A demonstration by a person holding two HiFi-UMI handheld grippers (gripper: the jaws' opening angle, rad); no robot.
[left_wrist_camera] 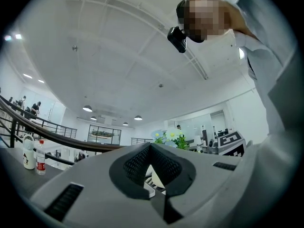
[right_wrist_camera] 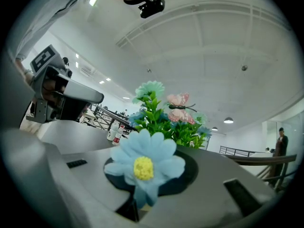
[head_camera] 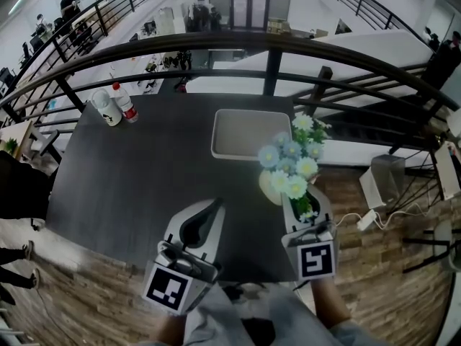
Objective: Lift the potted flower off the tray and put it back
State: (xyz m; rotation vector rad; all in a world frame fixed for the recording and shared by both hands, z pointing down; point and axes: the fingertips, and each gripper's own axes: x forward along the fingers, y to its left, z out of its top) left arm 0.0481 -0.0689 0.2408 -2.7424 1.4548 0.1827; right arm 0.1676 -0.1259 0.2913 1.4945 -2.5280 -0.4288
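Note:
The potted flower (head_camera: 292, 163), a bunch of white, pale blue and yellow blooms in a cream pot, hangs over the dark table's (head_camera: 137, 179) right front part, clear of the white tray (head_camera: 248, 150). My right gripper (head_camera: 302, 202) is shut on it low down, under the blooms. In the right gripper view a blue flower (right_wrist_camera: 145, 163) fills the gap between the jaws, so the pot is hidden. The tray has nothing in it. My left gripper (head_camera: 215, 206) hovers over the table's front middle, shut and holding nothing; its jaws (left_wrist_camera: 152, 167) meet in the left gripper view.
Two bottles (head_camera: 115, 105) stand at the table's far left corner. A dark railing (head_camera: 274, 45) runs just behind the table. A white box (head_camera: 385, 179) and cables lie on the wooden floor to the right. People stand far off at the back left.

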